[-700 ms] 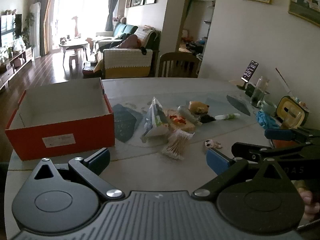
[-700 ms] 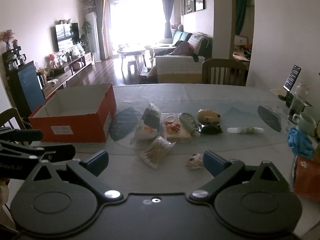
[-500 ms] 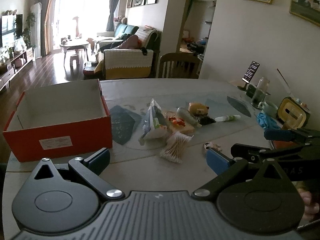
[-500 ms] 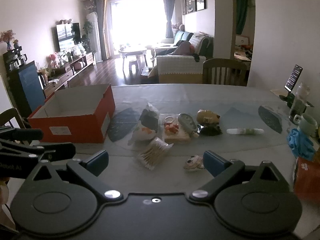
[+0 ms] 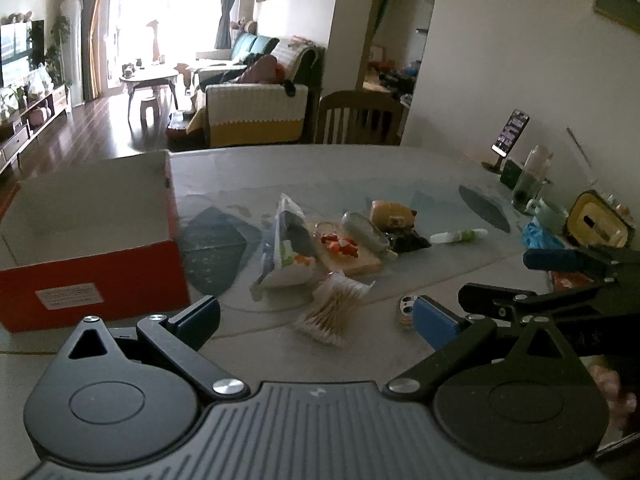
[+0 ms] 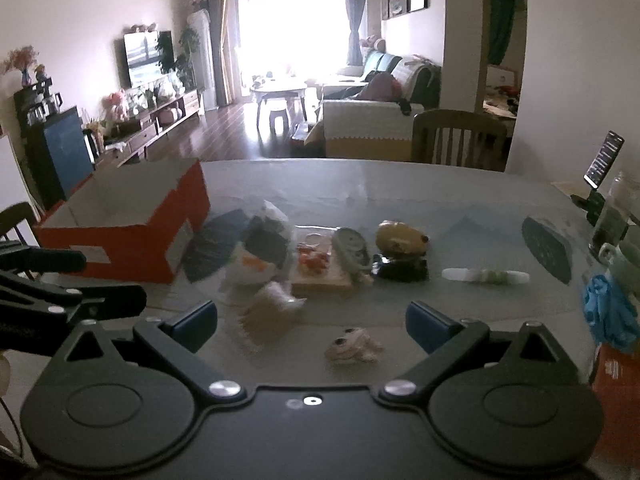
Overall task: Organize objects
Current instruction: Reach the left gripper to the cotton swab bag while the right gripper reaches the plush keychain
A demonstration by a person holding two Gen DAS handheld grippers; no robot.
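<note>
**Both grippers spread over the cluttered table**

Left gripper (image 5: pixel 316 314): jaws wide apart, empty, above the table (image 5: pixel 360 168). Ahead to its left, an open orange box (image 5: pixel 96 280). Straight ahead, a white snack bag (image 5: pixel 286 252) and a cotton swab pack (image 5: pixel 334 312) near the fingertips. Right gripper (image 6: pixel 312 322): likewise released, holding nothing, a small googly-eyed toy (image 6: pixel 352 346) between its fingers, a white tube (image 6: pixel 484 275) ahead right.

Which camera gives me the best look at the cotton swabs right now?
The left wrist view: the cotton swabs are sharp there, individual sticks visible, lying on the table ahead of the open left gripper. The right wrist view shows them only as a motion-blurred tan patch.
</note>
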